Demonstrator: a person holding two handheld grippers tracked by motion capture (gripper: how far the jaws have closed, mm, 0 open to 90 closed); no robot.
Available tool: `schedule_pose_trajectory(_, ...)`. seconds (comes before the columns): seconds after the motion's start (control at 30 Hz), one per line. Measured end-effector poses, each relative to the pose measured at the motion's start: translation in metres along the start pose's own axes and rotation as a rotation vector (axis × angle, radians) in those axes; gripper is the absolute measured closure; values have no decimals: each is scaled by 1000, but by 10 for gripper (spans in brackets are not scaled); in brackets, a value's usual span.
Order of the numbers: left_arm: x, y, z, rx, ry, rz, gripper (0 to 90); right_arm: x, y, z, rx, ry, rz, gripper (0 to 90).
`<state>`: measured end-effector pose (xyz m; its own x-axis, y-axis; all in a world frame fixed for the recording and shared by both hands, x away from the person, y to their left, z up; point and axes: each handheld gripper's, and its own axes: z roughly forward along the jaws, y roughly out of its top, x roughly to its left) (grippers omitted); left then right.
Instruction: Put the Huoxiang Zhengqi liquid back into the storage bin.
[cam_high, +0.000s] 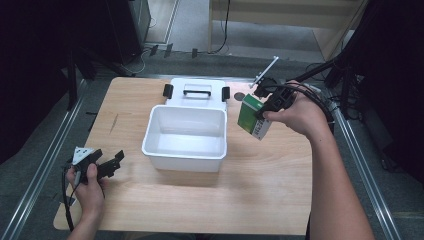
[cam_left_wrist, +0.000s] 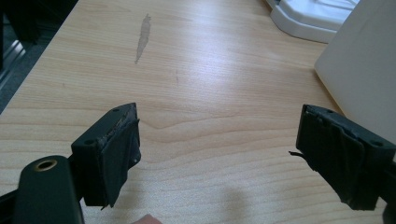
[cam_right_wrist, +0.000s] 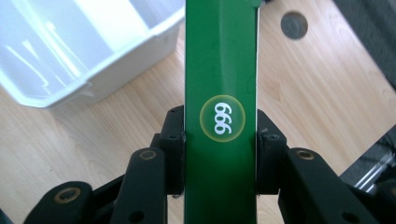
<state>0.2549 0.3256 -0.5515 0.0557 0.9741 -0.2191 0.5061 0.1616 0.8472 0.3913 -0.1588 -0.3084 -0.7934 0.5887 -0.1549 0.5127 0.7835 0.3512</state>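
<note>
Seen from above, left to right across a pale wooden tabletop (cam_high: 210, 200). At the near left corner, left hand (cam_high: 89, 186) around the left gripper (cam_high: 111, 161), resting low by the edge, jaws spread wide with nothing between them; grey three-cornered plate on top, cable trailing down past the wrist. In the left gripper view, same wide gap (cam_left_wrist: 217, 154) over bare wood, a dull grey smear (cam_left_wrist: 143, 37) on the grain farther off, a fingertip barely cut in at the bottom edge.

At centre, open white bin (cam_high: 185, 150), inside bare as far as can be made out. Just behind it and touching or nearly so, white lid (cam_high: 198, 90) lying flat, black handle and two black clips on it; near edge of lid hidden by the bin's rim.

Right of the bin, raised off the tabletop, green box (cam_high: 255, 118) clamped in the right gripper (cam_high: 265, 111), tilted, white printed face too small to read. Right hand (cam_high: 295, 115) covering much of the gripper body. In the right gripper view, jaws closed on both narrow sides of the box (cam_right_wrist: 220, 93), a round mark reading "999" upside down, box cut off top and bottom. Small dark round hole (cam_right_wrist: 294, 25) in the wood beyond.
</note>
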Motion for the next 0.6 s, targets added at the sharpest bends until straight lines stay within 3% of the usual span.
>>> schedule_pose_trajectory(0.3,0,0,0,1,0,0,147,6,15,-28,-56,19,-84,644)
schedule_pose_trajectory(0.43,0,0,0,2,0,0,147,10,22,-36,-73,23,-89,644)
schedule_pose_trajectory(0.6,0,0,0,4,0,-1,147,21,34,-41,-109,64,-129,644)
